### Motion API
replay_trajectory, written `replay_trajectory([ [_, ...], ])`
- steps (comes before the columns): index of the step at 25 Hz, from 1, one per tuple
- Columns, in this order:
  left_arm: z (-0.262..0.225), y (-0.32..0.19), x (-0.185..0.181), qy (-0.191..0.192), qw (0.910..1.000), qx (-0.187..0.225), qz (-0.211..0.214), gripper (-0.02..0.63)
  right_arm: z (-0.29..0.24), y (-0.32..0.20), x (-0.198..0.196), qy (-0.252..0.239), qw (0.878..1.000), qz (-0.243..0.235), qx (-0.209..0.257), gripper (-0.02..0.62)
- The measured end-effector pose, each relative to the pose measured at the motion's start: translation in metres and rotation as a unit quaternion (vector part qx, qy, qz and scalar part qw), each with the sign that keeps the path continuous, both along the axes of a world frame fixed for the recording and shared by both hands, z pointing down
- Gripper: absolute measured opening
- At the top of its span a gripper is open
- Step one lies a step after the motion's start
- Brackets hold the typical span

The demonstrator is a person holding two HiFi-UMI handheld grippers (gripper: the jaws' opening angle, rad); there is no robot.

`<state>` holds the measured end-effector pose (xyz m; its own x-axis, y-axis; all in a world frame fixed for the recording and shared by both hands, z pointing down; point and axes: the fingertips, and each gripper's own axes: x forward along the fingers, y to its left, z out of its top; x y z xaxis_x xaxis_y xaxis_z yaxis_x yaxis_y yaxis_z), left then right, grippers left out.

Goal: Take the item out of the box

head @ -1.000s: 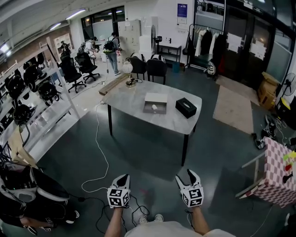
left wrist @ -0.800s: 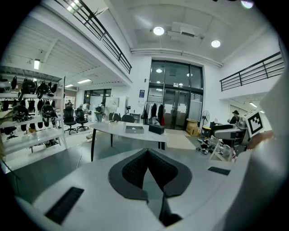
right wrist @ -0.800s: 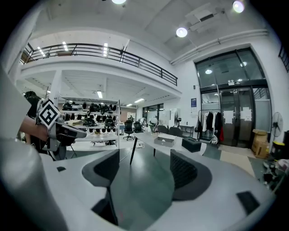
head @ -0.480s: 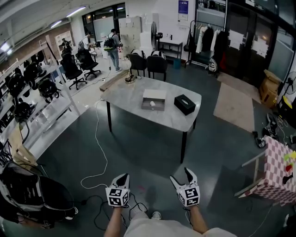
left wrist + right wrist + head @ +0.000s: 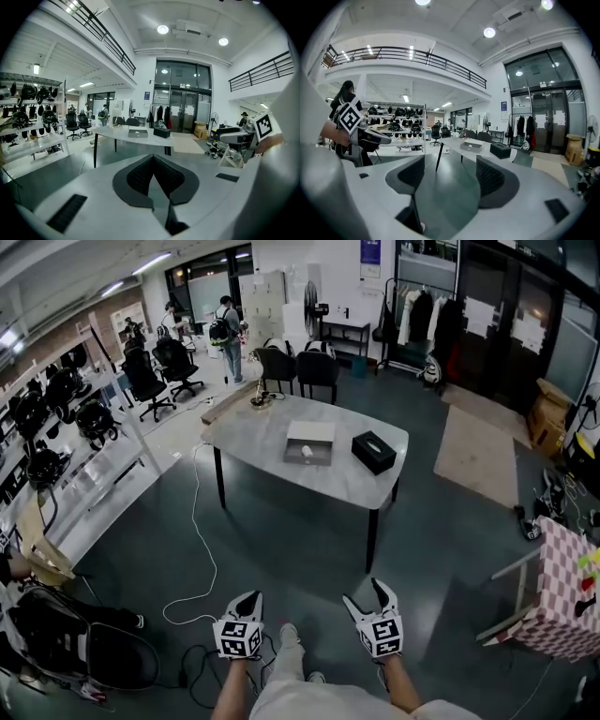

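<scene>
- The table (image 5: 272,432) stood well ahead across open floor, so I judged the approach was not yet finished.
- A white cable (image 5: 199,540) trailed over the floor towards the table, where a foot might have caught it.
- The open box (image 5: 314,430) lay mid-table near a black case (image 5: 374,452), and a careless reach could have shoved it.
- The left gripper (image 5: 246,604) had its jaws pressed together on nothing. The right gripper (image 5: 366,594) had its jaws spread, also empty.
- The item (image 5: 308,455), small and pale, lay inside the box and might have slipped from a loose pinch.
</scene>
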<state>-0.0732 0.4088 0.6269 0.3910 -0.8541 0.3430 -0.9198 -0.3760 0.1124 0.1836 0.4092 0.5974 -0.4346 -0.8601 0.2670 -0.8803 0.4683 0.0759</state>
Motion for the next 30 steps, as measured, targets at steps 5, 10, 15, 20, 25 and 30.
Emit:
replay_trajectory([
  [5,0.004,-0.023,-0.007,0.004,1.0000,0.004,-0.006,0.014,0.002,-0.025,-0.002,0.001,1.000,0.002,0.003,0.328],
  [10,0.010,-0.053,-0.012,0.008,0.9999,0.001,-0.008,0.014,0.005,-0.056,-0.006,0.008,1.000,0.003,0.001,0.325],
  [15,0.016,-0.101,-0.015,0.014,0.9999,0.002,-0.004,0.014,0.009,-0.101,-0.009,0.015,1.000,0.005,0.001,0.321],
  [20,0.016,-0.156,-0.025,0.019,0.9998,-0.002,0.004,0.014,0.005,-0.153,-0.019,0.020,1.000,0.014,-0.002,0.319],
  [25,0.015,-0.214,-0.035,0.022,0.9997,-0.006,0.013,0.014,0.002,-0.207,-0.028,0.021,0.999,0.026,-0.005,0.316],
  [30,0.015,-0.266,-0.038,0.021,0.9993,-0.008,0.028,0.014,0.002,-0.254,-0.031,0.024,0.999,0.038,-0.007,0.314],
])
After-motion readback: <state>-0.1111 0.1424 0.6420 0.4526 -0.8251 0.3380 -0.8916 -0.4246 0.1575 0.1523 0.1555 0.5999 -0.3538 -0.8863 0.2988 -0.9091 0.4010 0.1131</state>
